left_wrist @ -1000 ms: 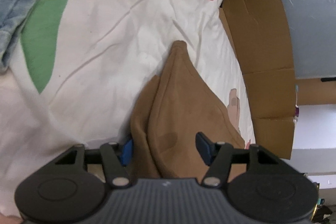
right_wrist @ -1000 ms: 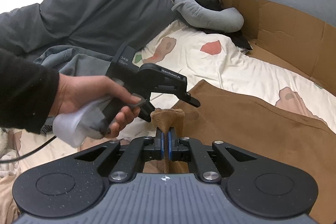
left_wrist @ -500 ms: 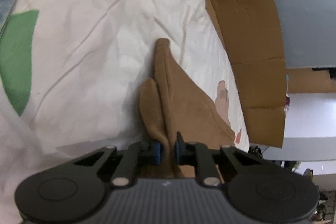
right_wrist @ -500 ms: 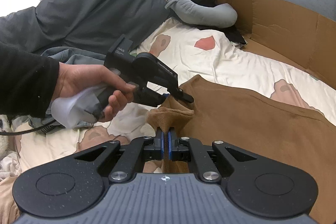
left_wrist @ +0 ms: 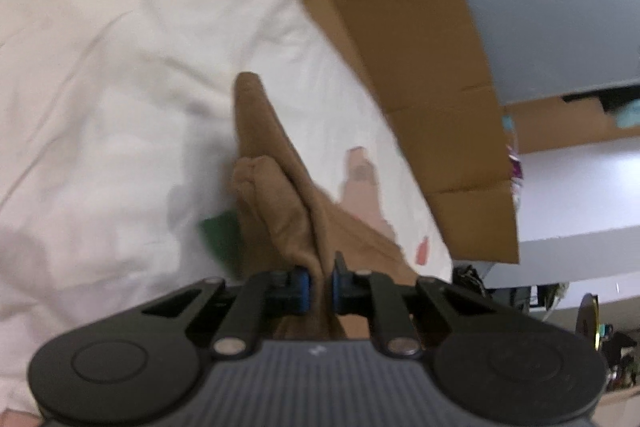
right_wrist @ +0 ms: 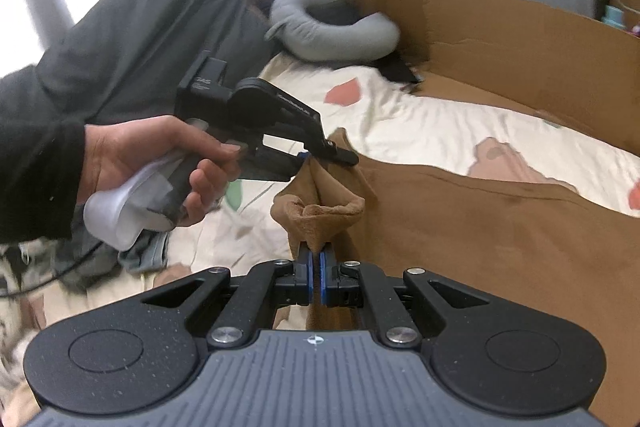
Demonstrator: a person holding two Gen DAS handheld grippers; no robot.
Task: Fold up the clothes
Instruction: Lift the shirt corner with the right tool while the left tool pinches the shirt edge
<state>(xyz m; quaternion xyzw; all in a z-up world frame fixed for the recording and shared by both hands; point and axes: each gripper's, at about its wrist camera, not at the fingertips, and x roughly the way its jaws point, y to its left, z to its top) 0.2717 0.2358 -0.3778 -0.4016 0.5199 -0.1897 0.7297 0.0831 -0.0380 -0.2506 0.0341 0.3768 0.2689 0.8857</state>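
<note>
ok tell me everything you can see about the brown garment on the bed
The brown garment is a soft, suede-like tan fabric, spread partly flat over the patterned white sheet. Its near edge is bunched and lifted off the bed, pinched in two spots: the left gripper and the right gripper both have jaws clamped on it.

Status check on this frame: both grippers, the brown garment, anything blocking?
Left gripper shut on the brown garment, right gripper shut on it too. Pinched ends lifted off the patterned sheet. Nothing in the way.
</note>
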